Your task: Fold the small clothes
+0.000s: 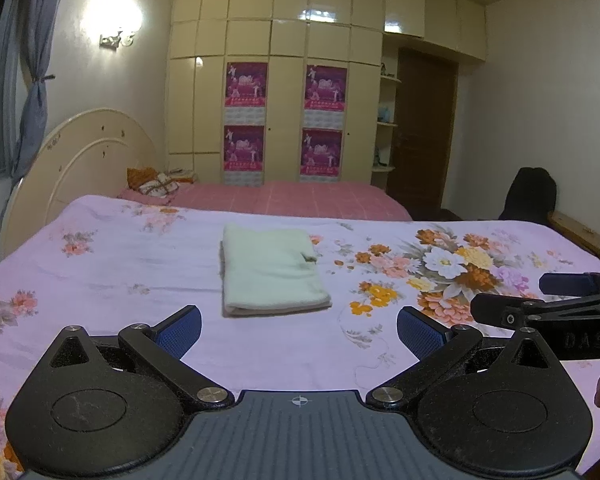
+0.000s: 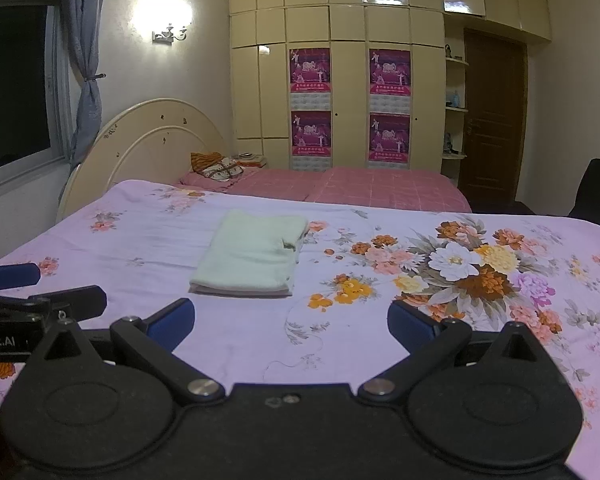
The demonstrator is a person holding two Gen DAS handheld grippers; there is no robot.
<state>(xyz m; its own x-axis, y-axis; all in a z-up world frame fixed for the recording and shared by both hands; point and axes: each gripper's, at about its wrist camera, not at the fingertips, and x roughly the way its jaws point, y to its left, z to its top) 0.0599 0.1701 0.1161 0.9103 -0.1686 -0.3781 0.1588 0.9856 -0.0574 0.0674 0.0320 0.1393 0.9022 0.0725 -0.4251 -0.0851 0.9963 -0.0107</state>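
Left wrist view: the left claw [image 1: 299, 330] is hanging wide open above the bed [image 1: 140, 264], its blue-padded fingers [image 1: 182, 330] spread far apart and gripping nothing. A folded pale green cloth [image 1: 272, 270] is lying flat on the lilac floral bedsheet just ahead of the claw, slightly left of centre, a beige layer showing under its near edge. The right claw [image 1: 540, 300] is poking in from the right edge, side on, its jaws parted and empty. Cream wardrobes [image 1: 276, 40] carrying four magenta posters [image 1: 246, 86] are filling the far wall beside a brown door [image 1: 424, 128].

Right wrist view: the right claw [image 2: 290, 322] is likewise gaping wide, holding nothing. The folded cloth [image 2: 252, 256] is sitting ahead and to its left, well clear of both fingers. The left claw [image 2: 40, 288] is showing at the left edge. A curved cream headboard [image 2: 148, 140] is standing beneath a glowing wall lamp [image 2: 170, 32].
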